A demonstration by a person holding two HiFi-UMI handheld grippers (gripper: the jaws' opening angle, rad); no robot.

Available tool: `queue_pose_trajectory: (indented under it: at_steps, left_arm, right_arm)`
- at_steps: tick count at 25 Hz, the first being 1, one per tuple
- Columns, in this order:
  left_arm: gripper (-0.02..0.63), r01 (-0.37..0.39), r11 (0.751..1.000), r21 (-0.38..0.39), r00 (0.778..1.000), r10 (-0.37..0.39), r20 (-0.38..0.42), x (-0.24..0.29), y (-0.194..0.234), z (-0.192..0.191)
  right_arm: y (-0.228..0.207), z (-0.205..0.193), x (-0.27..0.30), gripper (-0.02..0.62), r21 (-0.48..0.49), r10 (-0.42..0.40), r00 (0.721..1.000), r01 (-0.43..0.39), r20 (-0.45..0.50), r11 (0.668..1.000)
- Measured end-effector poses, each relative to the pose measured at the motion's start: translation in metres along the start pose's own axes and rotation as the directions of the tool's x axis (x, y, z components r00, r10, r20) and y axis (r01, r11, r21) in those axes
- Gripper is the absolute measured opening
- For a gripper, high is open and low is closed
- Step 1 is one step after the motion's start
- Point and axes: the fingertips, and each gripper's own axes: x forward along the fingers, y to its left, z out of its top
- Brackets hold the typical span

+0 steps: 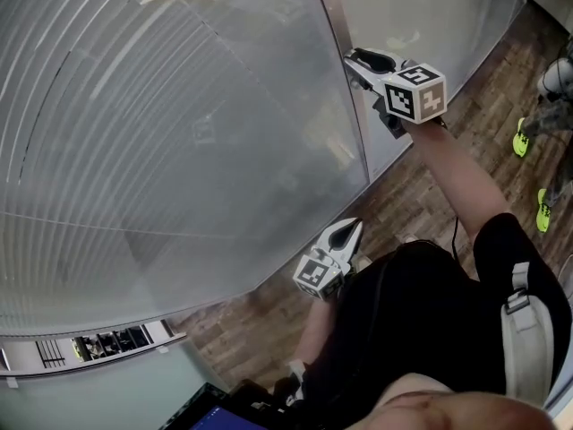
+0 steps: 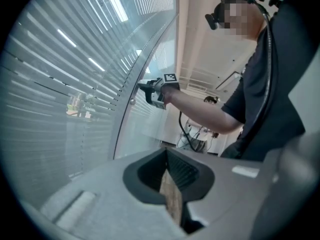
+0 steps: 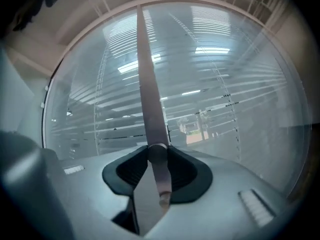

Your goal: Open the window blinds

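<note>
Your R gripper (image 3: 156,156) has its fingers pinched on the thin tilt wand (image 3: 149,84), near the wand's lower end, w/ the rod running up in front of the blinds (image 1: 134,106). So the grab looks done, and I'd judge the twisting step is the 1 in hand.

The slats are only partly turned: in the right gripper view you get slivers of outdoors between them, but from the head view they read mostly grey and shut. Most of the opening is left, approx.

Your L gripper (image 2: 167,171) hangs low beside you, fingers nearly together w/ a slim gap, empty, well apart from the blinds.

Writing: none readable. Only square markers on the 2 cubes (image 1: 414,92), no brand or label visible.
</note>
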Motion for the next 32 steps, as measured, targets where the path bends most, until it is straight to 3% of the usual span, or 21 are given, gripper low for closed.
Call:
queue_pose_trajectory:
  at_steps: [5, 11, 21, 25, 27, 28, 32]
  left_arm:
    - [0.002, 0.007, 1.0, -0.01, 1.0, -0.007, -0.007, -0.001, 0.003, -0.003]
    - [0.002, 0.018, 1.0, 0.0, 1.0, -0.018, -0.008, 0.001, 0.002, -0.001]
    - [0.002, 0.02, 1.0, -0.008, 1.0, -0.02, -0.001, 0.008, 0.005, 0.001]
    - [0.002, 0.022, 1.0, -0.012, 1.0, -0.022, -0.001, 0.013, 0.005, 0.0]
    - [0.002, 0.025, 1.0, -0.011, 1.0, -0.025, -0.003, 0.017, 0.004, -0.001]
    - [0.002, 0.026, 1.0, -0.011, 1.0, -0.026, -0.004, 0.019, 0.003, -0.002]
    - [0.002, 0.032, 0.999, -0.009, 0.999, -0.032, -0.01, 0.029, -0.001, -0.003]
  right_arm:
    - [-0.001, 0.002, 0.0, 0.126, 0.076, 0.008, 1.0, -0.009, 0.013, 0.997]
    - [-0.001, 0.003, 0.0, 0.126, 0.063, 0.001, 1.0, -0.002, 0.014, 0.998]
    - [0.0, 0.002, 0.002, 0.132, -0.061, -0.004, 1.0, 0.003, -0.015, 0.998]
    - [0.006, 0.003, -0.003, 0.173, -0.218, 0.009, 1.0, -0.014, -0.023, 0.976]
    - [0.007, 0.001, -0.008, 0.19, -0.361, -0.014, 0.999, -0.001, -0.038, 0.932]
    - [0.008, 0.001, -0.012, 0.193, -0.449, -0.03, 0.999, 0.007, -0.044, 0.893]
    - [0.014, 0.001, -0.024, 0.193, -0.751, -0.075, 0.995, 0.004, -0.061, 0.661]
